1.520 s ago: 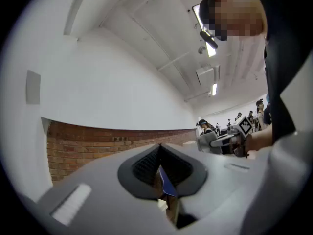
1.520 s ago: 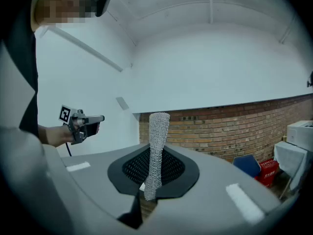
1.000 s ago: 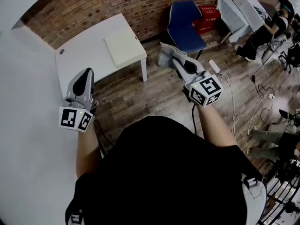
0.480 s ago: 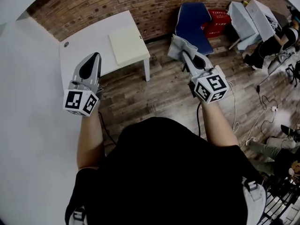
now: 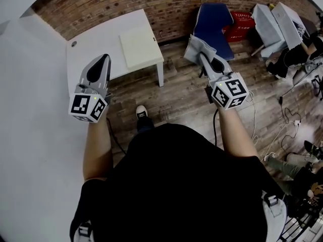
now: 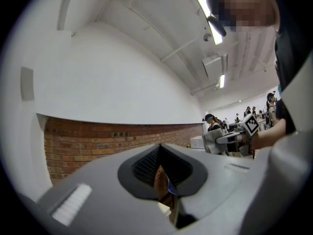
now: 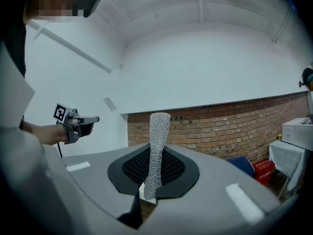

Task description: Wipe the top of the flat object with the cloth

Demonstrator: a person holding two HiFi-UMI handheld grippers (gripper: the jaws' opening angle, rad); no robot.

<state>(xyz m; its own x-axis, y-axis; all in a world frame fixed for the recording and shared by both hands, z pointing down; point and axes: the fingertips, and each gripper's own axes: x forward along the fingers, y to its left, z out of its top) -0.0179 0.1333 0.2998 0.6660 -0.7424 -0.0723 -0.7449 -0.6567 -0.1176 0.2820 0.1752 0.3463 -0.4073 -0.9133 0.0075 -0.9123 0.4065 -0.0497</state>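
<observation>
**Cloth clamped in the right gripper, flat panel lying on the white table**

A floor of brown wood planks [image 5: 181, 97] runs up to a red brick wall [image 5: 151, 1] laid in even courses. Against that wall stands a low white table [image 5: 93, 47] with a smooth rectangular top and square legs. To its right is a blue padded chair [image 5: 214, 26]. The flat object [image 5: 140, 45], a thin cream rectangular panel with a matte face, lies on the table's right end, close to the edge. It is well apart from both grippers.

The left gripper [image 5: 103, 60] is held over the table's near edge. In its own view the two grey moulded jaws are pressed together with nothing between them. Their dark ribbed pads [image 6: 146, 165] meet along a thin seam.

The right gripper [image 5: 203, 60] is over the floor between table and chair and is clenched on the cloth [image 7: 157, 141]. The cloth is a grey, nubbly knitted strip that stands up from the pads.

Each gripper carries a cube printed with black-and-white square markers, the left cube [image 5: 88, 108] and the right cube [image 5: 229, 91].
</observation>
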